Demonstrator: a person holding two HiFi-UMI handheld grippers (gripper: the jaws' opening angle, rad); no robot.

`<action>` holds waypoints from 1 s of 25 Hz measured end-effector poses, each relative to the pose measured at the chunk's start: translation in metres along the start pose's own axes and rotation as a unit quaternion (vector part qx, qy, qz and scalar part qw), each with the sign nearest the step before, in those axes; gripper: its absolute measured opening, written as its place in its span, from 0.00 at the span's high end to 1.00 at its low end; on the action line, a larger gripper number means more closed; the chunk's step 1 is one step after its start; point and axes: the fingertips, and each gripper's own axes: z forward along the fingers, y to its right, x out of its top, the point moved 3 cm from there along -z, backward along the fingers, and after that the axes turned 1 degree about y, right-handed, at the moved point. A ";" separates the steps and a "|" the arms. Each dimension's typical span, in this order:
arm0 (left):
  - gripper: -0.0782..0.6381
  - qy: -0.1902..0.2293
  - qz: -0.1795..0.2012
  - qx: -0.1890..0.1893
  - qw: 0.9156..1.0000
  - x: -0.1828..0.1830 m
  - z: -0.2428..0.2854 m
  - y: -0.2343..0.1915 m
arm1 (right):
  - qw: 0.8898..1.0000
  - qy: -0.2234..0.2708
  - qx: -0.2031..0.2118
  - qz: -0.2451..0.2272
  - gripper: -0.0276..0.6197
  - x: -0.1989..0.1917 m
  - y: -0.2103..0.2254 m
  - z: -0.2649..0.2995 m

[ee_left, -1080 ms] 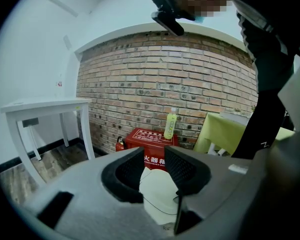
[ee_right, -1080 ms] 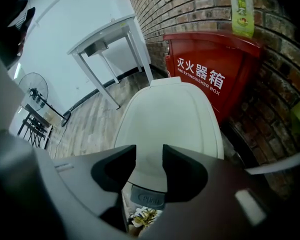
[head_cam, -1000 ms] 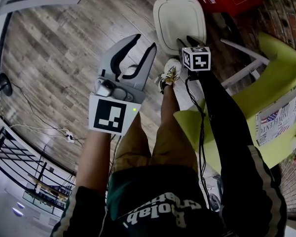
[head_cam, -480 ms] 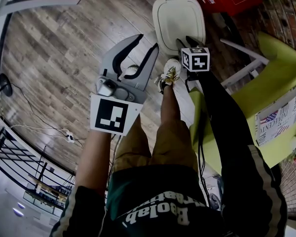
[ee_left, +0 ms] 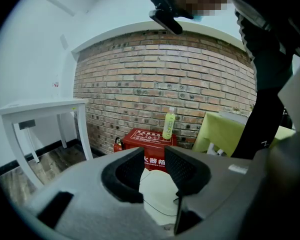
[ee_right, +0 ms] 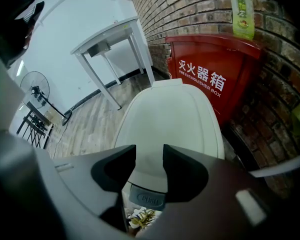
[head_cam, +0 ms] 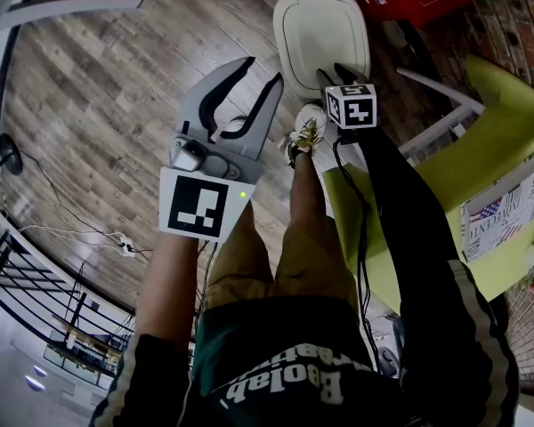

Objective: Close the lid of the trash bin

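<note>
Right, both grippers are up over a wood-plank floor, and straight ahead runs a brick wall. The left gripper has its jaws spread wide with nothing in them. Through the gap, lower down and well beyond the tips, sits the white trash bin. Further past it a red extinguisher box stands against the wall, with a green bottle upright on top. A white table stands well off to the left of those jaws.

Now the right gripper. It points steeply down, and its jaws are parted too, with a clear gap and nothing gripped. The bin's lid lies down flat on the bin and fills the view just beyond the tips. The grey push button shows below, in the gap between the jaws. From the head view the tips hang over the lid's near edge, but whether they touch it I cannot tell. A laced shoe is planted on the floor just short of the bin, under the right jaws. Far left of them, a standing fan is out across the planks.
</note>
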 end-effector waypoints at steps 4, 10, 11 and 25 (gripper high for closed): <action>0.71 0.000 -0.005 0.000 1.000 0.000 0.000 -0.001 | 1.000 -0.004 0.001 -0.006 0.68 -0.001 0.000 -0.001; 0.71 0.000 -0.006 0.002 1.000 -0.001 0.000 -0.001 | 1.000 -0.004 0.001 -0.013 0.68 0.000 0.000 0.000; 0.71 0.000 -0.005 0.002 1.000 -0.001 0.000 -0.001 | 1.000 -0.004 0.000 -0.013 0.68 0.000 0.000 0.000; 0.71 -0.003 -0.005 0.006 1.000 -0.005 -0.003 -0.004 | 1.000 0.001 0.000 -0.007 0.69 0.000 0.000 -0.001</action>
